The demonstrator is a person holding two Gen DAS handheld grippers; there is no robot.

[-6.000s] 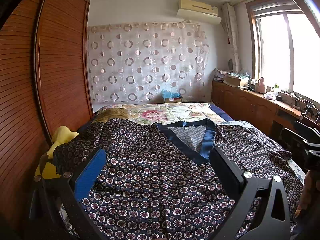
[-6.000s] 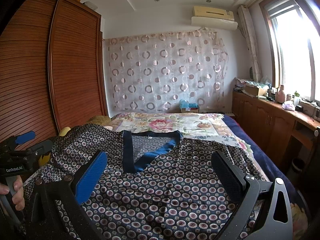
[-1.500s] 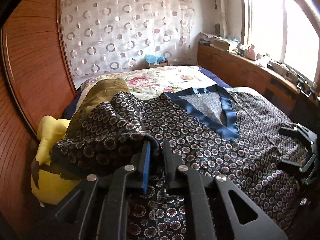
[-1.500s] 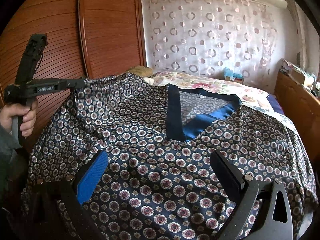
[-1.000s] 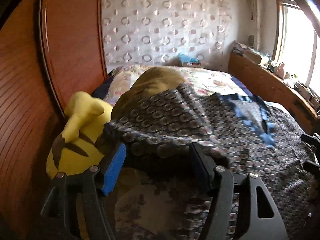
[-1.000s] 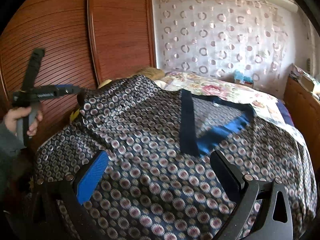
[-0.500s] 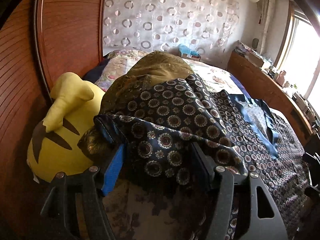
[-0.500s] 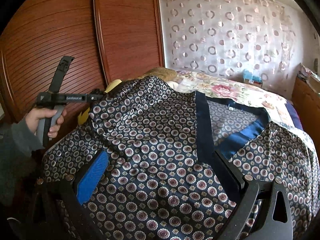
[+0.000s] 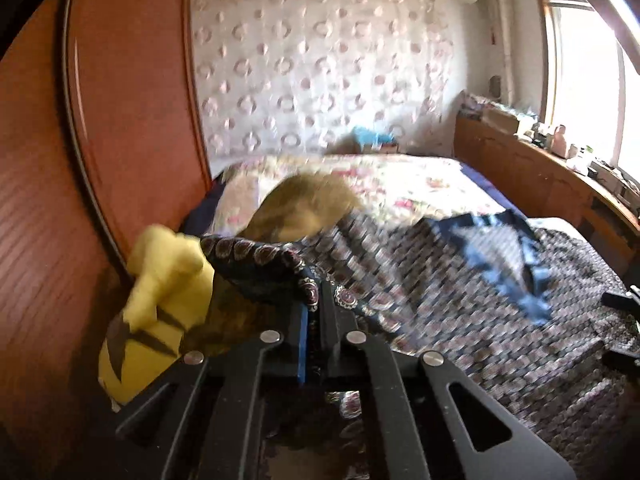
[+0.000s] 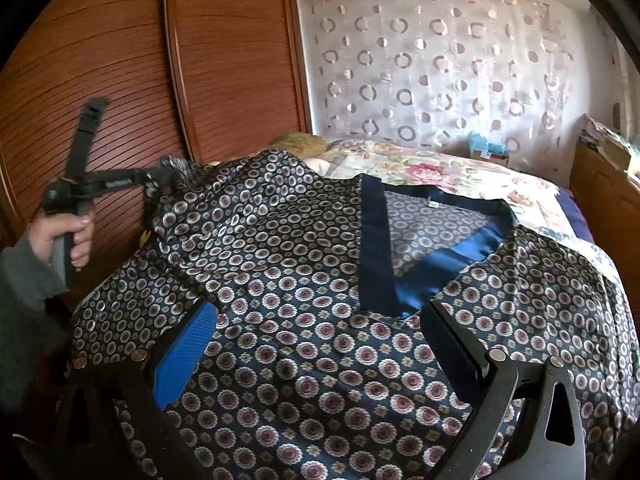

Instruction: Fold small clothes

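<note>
1. Closing now on the cloth: left gripper (image 9: 316, 312), half a second ago wide open with the sleeve edge between its jaws, now pinching that edge of the patterned garment (image 10: 304, 280) tightly, jaws almost together.
2. Lifting the pinched corner a little above the yellow plush toy (image 9: 160, 300), compared with the frame before; left view blurring from the motion.
3. Lying spread over the bed (image 10: 440, 168), collar with blue trim (image 10: 436, 264) facing up, the rest of the garment covering most of the near mattress.
4. Showing in the right view: left hand (image 10: 68, 236) in a grey sleeve (image 10: 24, 280), gripping the handle of the left tool near the wooden wardrobe (image 10: 120, 60), with the raised sleeve corner hanging from its tip.
5. Hovering over the lower front of the garment: right gripper (image 10: 320, 344), jaws standing wide apart, holding nothing, in nearly the same place as before.
6. Peeking out behind the raised cloth: brown cushion (image 9: 308, 204), partly covered.
</note>
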